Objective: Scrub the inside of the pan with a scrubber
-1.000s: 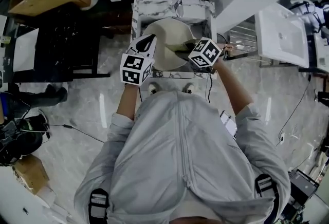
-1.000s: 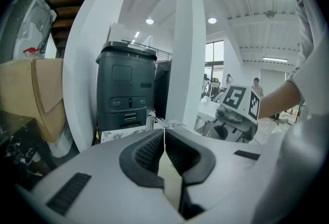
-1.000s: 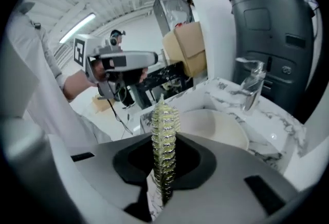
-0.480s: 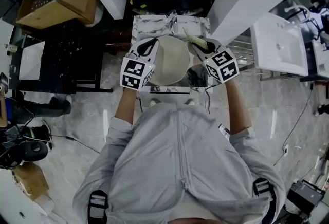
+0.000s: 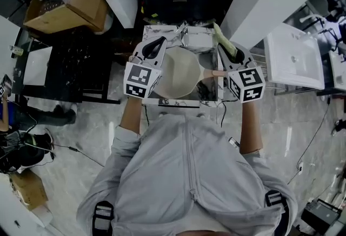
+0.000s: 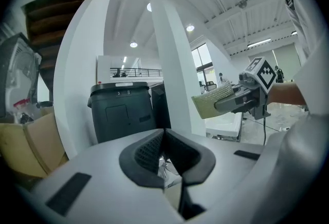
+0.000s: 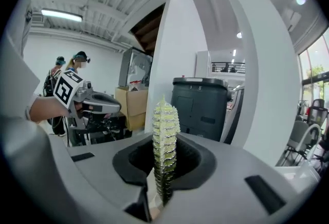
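Scrubber (image 7: pixel 165 130) looks like a rough, ribbed weave with tiny shiny glints. Pan (image 5: pixel 181 72) is smooth matt cream inside, and its handle (image 5: pixel 213 73) looks like wood. Left gripper (image 6: pixel 163 135) and right gripper (image 7: pixel 163 159) are matt grey plastic with black gridded pads (image 6: pixel 146 153). Table (image 5: pixel 159 21) and floor (image 5: pixel 97 121) are a glossy marble look.

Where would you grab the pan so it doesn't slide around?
Probably the handle: a slim bar sticking out on the right of the pan, narrow enough for two jaws. Come down from above, jaws across it. The right gripper is shut on the scrubber, so the left gripper, shut on nothing, would have to open and reach over.
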`<state>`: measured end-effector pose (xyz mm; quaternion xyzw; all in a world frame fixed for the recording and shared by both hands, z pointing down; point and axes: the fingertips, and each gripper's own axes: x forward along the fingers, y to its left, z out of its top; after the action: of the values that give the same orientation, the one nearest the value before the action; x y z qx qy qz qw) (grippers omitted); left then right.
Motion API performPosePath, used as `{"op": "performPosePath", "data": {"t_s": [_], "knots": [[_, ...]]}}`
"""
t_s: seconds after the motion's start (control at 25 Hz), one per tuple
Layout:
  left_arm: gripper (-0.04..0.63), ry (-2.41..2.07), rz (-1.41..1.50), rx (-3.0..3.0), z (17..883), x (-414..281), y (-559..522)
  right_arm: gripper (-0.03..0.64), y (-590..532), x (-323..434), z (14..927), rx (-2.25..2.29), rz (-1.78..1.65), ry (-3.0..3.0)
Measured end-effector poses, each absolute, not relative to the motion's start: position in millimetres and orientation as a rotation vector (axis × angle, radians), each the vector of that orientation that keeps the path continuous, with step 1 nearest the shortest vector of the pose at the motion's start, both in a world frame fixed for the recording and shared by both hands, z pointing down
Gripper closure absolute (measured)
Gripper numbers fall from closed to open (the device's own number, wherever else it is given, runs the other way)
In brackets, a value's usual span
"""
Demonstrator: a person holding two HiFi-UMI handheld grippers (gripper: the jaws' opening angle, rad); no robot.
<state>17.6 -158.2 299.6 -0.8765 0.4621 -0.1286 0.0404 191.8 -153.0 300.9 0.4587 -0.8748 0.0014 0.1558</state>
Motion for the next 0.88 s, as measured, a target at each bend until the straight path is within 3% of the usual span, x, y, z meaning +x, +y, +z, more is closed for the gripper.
{"op": "performPosePath", "data": {"t_s": [0.44,0.88], "knots": [[0.571,1.366,-0.315,-2.568,247,31,-141,0.534,-129,221,233,1.557,-0.175,-2.557],[0.571,1.336,-0.267,-2.567,236,33,-133,0.534,-125,224,230,1.550,-0.220,-2.553]]}}
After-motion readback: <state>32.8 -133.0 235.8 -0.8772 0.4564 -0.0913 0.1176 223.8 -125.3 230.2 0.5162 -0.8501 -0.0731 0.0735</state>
